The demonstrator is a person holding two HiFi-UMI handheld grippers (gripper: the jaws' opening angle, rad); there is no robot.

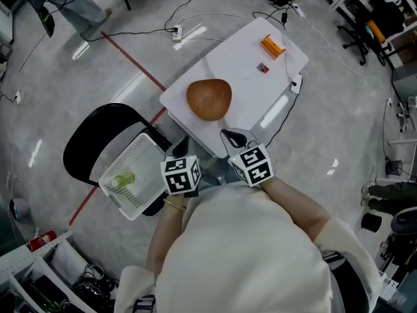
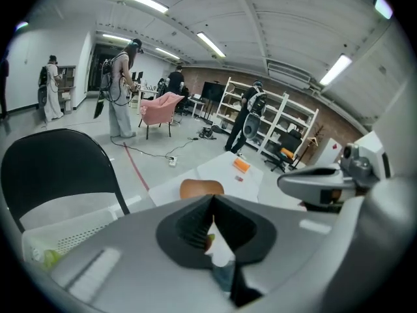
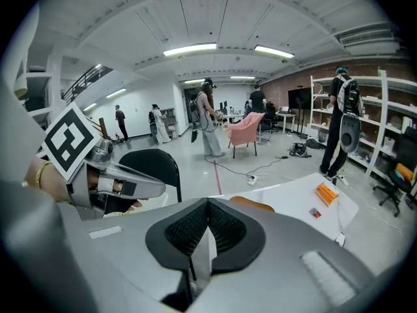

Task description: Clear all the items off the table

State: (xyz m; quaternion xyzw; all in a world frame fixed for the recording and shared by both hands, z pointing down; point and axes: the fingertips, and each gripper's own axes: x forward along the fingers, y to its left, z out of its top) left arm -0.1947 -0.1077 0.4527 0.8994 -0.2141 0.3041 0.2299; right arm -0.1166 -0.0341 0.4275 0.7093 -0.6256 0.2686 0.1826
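Note:
A brown wooden bowl (image 1: pixel 208 98) lies on the near part of the white table (image 1: pixel 244 77); it also shows as the bowl (image 2: pixel 202 188) and the bowl (image 3: pixel 251 203). Farther back lie an orange box (image 1: pixel 273 46) and a small red item (image 1: pixel 262 68). My left gripper (image 1: pixel 180 145) hangs at the table's near edge, shut and empty, above the gap between table and chair. My right gripper (image 1: pixel 230 136) is beside it, just short of the bowl, shut with nothing between its jaws. In their own views, the left gripper (image 2: pixel 212 204) and the right gripper (image 3: pixel 207 207) both have their pads together.
A black chair (image 1: pixel 98 135) to the left holds a white basket (image 1: pixel 146 155) with a pale green bottle (image 1: pixel 122 180) in it. Cables and a power strip (image 1: pixel 176 32) lie on the floor beyond the table. People, a pink armchair (image 3: pixel 246 126) and shelves stand farther off.

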